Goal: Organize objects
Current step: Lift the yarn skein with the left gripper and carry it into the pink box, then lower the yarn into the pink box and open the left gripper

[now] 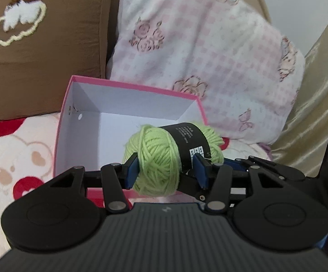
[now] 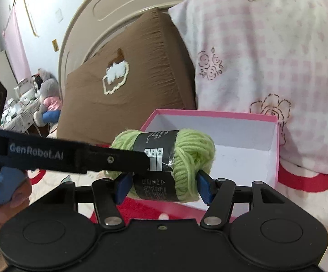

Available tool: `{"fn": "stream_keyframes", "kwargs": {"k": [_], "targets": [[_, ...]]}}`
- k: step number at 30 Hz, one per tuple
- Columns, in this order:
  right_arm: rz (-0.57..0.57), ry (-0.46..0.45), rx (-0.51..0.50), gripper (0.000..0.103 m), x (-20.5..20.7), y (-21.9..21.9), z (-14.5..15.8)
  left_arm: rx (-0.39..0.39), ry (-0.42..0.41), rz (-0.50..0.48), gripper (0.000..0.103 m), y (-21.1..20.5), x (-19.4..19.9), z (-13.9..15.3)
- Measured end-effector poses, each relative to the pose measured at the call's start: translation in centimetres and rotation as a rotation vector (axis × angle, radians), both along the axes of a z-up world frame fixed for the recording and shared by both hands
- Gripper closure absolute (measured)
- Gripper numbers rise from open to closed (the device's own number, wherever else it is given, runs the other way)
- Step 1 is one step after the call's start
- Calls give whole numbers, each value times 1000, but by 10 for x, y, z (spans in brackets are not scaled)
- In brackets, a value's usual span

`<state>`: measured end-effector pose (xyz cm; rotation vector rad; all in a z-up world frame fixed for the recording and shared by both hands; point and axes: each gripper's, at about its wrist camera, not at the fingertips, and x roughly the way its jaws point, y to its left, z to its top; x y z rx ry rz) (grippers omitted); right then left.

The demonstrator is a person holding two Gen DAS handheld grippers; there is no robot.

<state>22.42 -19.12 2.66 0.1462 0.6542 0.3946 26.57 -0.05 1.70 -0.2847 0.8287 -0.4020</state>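
A light green yarn ball with a black paper label is held by both grippers at once. My left gripper is shut on one end of it; my right gripper is shut on the other end, where the yarn ball shows again. The ball hangs just above the near edge of an open pink box with a white inside, which is empty. The box also shows in the right wrist view. The left gripper's finger crosses the right wrist view from the left.
The box lies on a bed cover with red and bear prints. A brown cushion and a pink checked pillow stand right behind the box. A cream headboard is at the back. A plush toy sits far left.
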Motion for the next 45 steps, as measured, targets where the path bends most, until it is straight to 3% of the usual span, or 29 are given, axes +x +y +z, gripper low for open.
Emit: {"fn": "stream_keyframes", "kwargs": {"k": [8,11,15,23,25,30,33,34,39,45], "targets": [[-33,32,-94,38,50,-12,-26,-17,21,-3,53,-24,61,-37],[-39,99,-88,38,84,-27,-37,6,42,3,54,-39,89,-49],[-79,158,-70,38,116,-39,-48,-25,106,-5,53,-45,122,-62],[-25,178,-141,38,132,-39,-61,-69,155,21,53,-37,143,-87],[1,172,-168,32,132,-35,-63,-93,182,26,53,-34,147,-97],[35,149,-323,31,130,-21,-70,-115,221,22,54,-31,152,-109],[55,116,-495,36,123,-6,-76,-97,212,18,55,-33,152,-111],[62,111,-529,44,122,-2,-78,-98,207,15,55,-35,152,-110],[86,99,-573,57,116,7,-80,-43,171,6,55,-43,147,-105],[-9,85,-587,69,119,0,-85,-65,197,-12,55,-43,146,-108]]}}
